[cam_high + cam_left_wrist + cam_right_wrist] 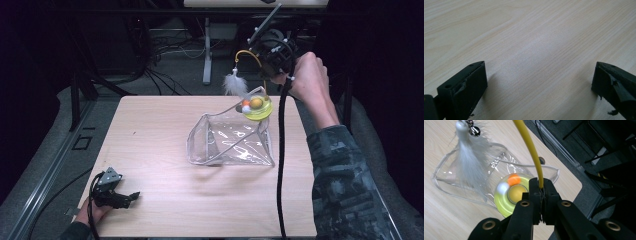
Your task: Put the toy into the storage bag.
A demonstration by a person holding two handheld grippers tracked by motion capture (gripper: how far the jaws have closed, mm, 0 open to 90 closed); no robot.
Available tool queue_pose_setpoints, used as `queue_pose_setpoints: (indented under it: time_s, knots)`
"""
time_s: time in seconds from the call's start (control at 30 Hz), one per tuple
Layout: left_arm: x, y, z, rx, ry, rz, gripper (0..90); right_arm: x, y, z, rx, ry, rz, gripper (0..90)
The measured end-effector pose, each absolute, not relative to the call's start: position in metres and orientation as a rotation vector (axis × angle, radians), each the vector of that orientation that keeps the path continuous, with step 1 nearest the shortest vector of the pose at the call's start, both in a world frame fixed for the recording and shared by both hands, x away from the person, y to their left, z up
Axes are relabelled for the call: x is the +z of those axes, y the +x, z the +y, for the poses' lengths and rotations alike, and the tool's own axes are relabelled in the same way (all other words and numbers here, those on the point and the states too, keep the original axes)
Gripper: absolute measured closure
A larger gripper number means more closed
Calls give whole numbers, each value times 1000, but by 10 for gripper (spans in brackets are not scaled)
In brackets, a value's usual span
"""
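The right gripper [541, 185], raised above the far right corner of the table [150, 145], has its jaws pinched on the yellow wire [529, 147] of a cat toy, whose yellow disc [258, 108] hangs at the clear plastic pouch [230, 142] mouth with its white feather [235, 84] dangling just beyond. The pouch lies right of the table's middle. The left gripper [131, 196] rests at the table's near left corner, jaws spread wide over bare wood.

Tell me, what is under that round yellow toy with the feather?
Under the yellow toy sits the open mouth of a clear plastic pouch, lying on the wooden table. The right tongs hold the toy's yellow wire. The toy's base hides what lies directly beneath it.
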State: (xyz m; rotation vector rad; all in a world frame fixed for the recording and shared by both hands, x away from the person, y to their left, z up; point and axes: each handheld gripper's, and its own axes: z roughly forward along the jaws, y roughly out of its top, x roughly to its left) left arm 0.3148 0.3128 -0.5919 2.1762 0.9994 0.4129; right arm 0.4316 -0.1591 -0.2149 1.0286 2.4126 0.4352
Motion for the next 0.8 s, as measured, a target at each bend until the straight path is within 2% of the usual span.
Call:
queue_pose_setpoints:
  time_s: [0.8]
  knots:
    - [-592, 315, 313, 417, 2172, 999, 0, -263, 448, -130, 392, 1001, 2518, 876]
